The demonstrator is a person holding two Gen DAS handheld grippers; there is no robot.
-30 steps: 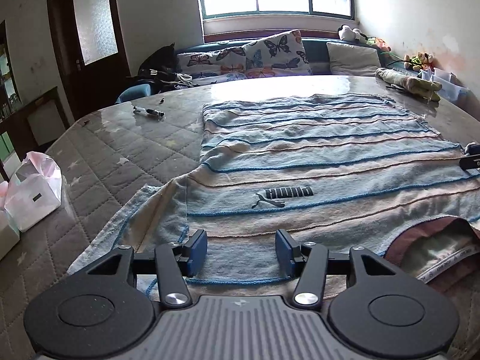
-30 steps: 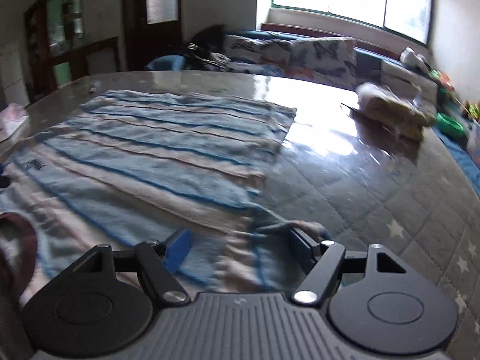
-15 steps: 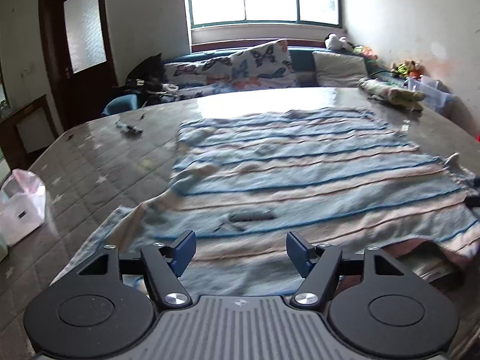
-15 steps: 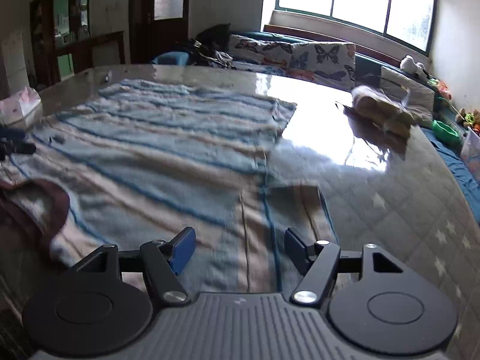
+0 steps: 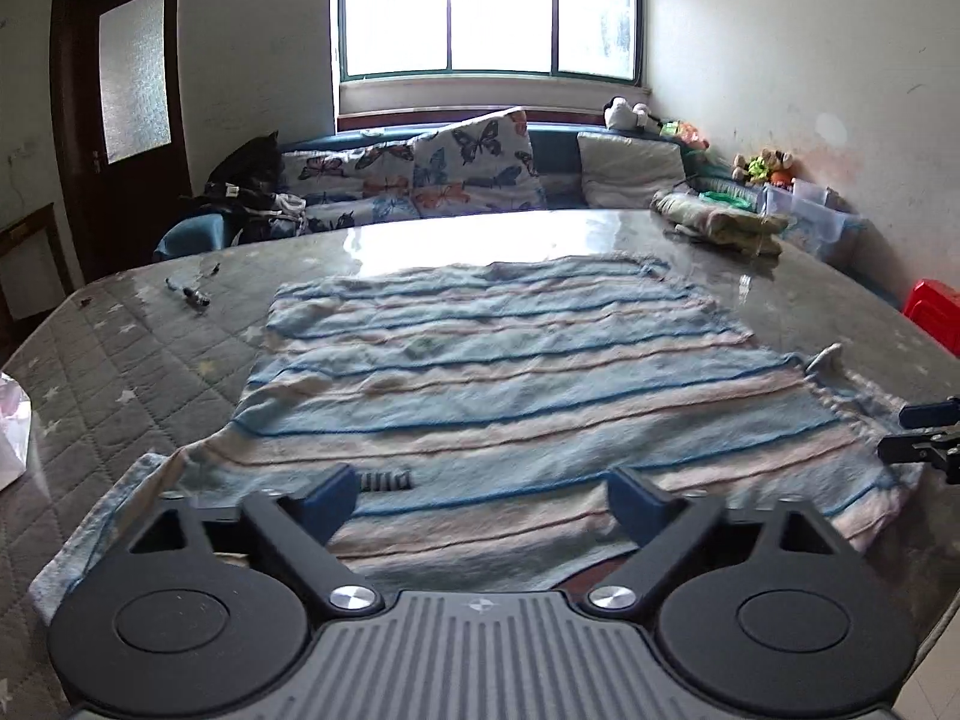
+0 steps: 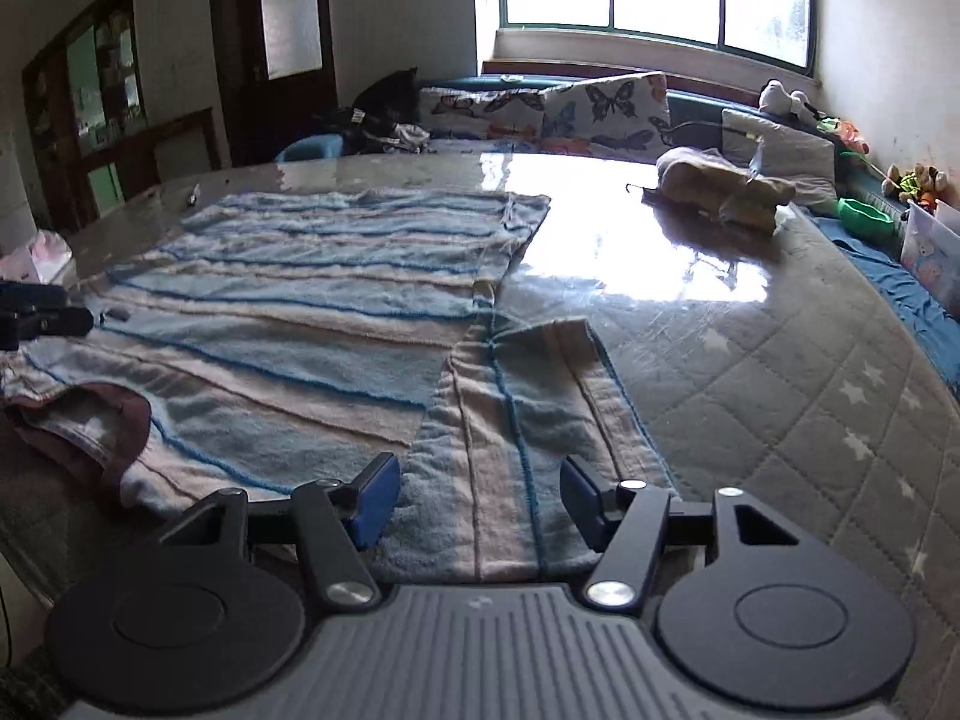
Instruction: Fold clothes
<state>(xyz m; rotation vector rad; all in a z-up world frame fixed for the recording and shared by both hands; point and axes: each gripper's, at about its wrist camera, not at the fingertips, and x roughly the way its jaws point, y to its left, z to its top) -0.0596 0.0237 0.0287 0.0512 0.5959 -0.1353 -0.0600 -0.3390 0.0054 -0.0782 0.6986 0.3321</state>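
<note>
Striped sweater (image 5: 504, 396) spread flat on desk (image 5: 120, 360), left hand-held gripper (image 5: 480, 498) spread wide at near edge, right hand-held gripper (image 6: 477, 501) spread over sleeve (image 6: 522, 420)

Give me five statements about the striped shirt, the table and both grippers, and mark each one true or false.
1. The striped shirt lies spread flat on the table. True.
2. The left gripper is shut on the shirt's hem. False: it is open and holds nothing.
3. The right gripper is open above a sleeve. True.
4. The shirt is plain red. False: it has blue and pale stripes.
5. A bundle of cloth sits at the table's far side. True.
</note>
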